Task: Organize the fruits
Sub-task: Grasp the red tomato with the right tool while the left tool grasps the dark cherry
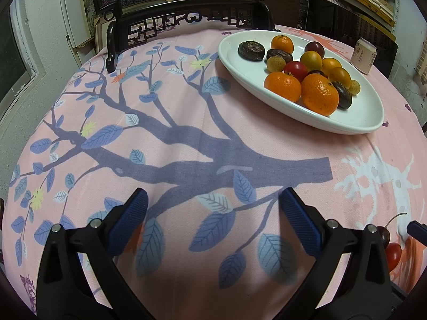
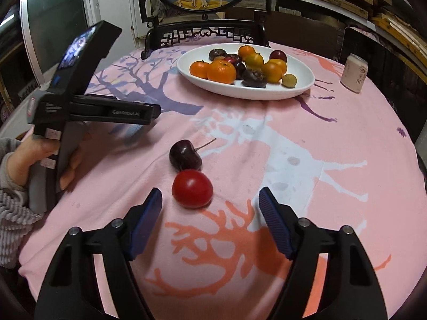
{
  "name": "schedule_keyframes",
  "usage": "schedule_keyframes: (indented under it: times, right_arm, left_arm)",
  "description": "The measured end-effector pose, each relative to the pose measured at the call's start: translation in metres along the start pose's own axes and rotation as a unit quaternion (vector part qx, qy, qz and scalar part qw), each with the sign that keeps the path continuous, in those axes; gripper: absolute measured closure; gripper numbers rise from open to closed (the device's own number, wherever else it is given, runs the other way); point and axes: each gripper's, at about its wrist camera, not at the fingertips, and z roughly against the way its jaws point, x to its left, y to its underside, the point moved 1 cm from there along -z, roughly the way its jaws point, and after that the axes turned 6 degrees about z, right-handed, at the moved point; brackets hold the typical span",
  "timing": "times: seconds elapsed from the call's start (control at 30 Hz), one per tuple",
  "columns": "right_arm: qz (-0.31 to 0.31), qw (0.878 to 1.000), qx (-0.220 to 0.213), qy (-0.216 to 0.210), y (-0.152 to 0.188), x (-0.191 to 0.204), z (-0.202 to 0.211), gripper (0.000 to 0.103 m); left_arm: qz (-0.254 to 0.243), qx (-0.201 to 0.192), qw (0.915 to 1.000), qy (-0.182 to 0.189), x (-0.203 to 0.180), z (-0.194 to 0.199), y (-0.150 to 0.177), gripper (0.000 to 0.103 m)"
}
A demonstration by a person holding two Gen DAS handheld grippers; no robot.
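A white oval plate (image 1: 355,125) (image 2: 299,90) holds several fruits: oranges (image 1: 319,94) (image 2: 221,72), dark dates, small tomatoes and yellow fruits. On the pink cloth lie a red cherry tomato (image 2: 192,188) and a dark cherry (image 2: 184,155) with a stem, touching each other. They show at the right edge of the left wrist view: the tomato (image 1: 394,255) and the cherry (image 1: 383,235). My right gripper (image 2: 210,208) is open and empty, just short of the tomato. My left gripper (image 1: 213,202) is open and empty over the tree print, well left of the plate.
A small drink can (image 2: 355,72) (image 1: 363,55) stands right of the plate. A dark carved wooden chair back (image 1: 184,18) (image 2: 208,30) sits at the table's far edge. The left gripper's body (image 2: 80,106) and the hand holding it hover at the left in the right wrist view.
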Motion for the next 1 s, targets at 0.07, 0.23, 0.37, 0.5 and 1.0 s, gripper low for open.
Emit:
schedule_keyframes:
  times: [0.07, 0.23, 0.37, 0.5, 1.0]
  right_arm:
    - [0.008, 1.000, -0.001, 0.005, -0.002, 0.004, -0.003, 0.029]
    - [0.032, 0.999, 0.019, -0.010, -0.006, 0.014, -0.018, 0.063]
    - [0.013, 1.000, 0.007, -0.021, -0.006, 0.007, -0.014, 0.071]
    - [-0.063, 0.998, -0.014, -0.006, -0.003, -0.029, -0.003, 0.071]
    - [-0.224, 0.972, -0.060, -0.024, 0.013, -0.099, 0.022, 0.071]
  left_arm:
    - [0.000, 0.000, 1.0000, 0.000, 0.000, 0.000, 0.000, 0.002]
    - [0.000, 0.000, 1.0000, 0.000, 0.000, 0.000, 0.000, 0.002]
    - [0.000, 0.000, 1.0000, 0.000, 0.000, 0.000, 0.000, 0.002]
    - [-0.013, -0.007, 0.9999, 0.000, -0.004, 0.005, 0.001, 0.002]
    - [-0.256, -0.102, 0.9556, 0.105, -0.099, 0.058, 0.059, 0.002]
